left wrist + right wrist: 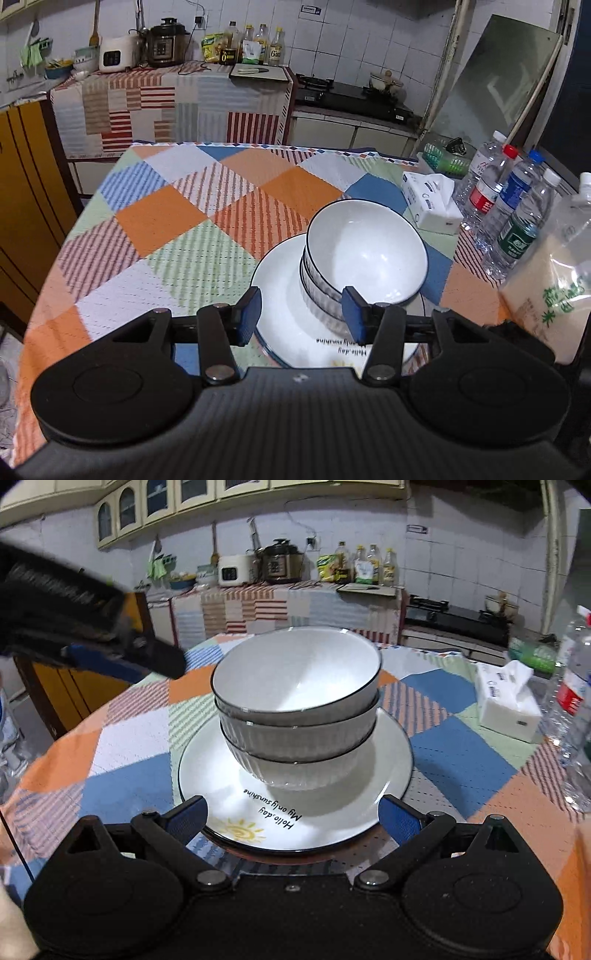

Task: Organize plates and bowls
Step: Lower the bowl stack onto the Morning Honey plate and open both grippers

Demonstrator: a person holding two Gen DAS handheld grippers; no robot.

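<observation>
Three nested bowls (295, 709) stand on a plate (391, 753) at the centre of the tabletop (122, 753). The right hand-held gripper (291, 818), released, straddles the plate's 6 o'clock rim. The left hand-held gripper (301, 314), also released, hovers at the stack's 9 o'clock; tissue box (430, 206) at 2 o'clock.
</observation>
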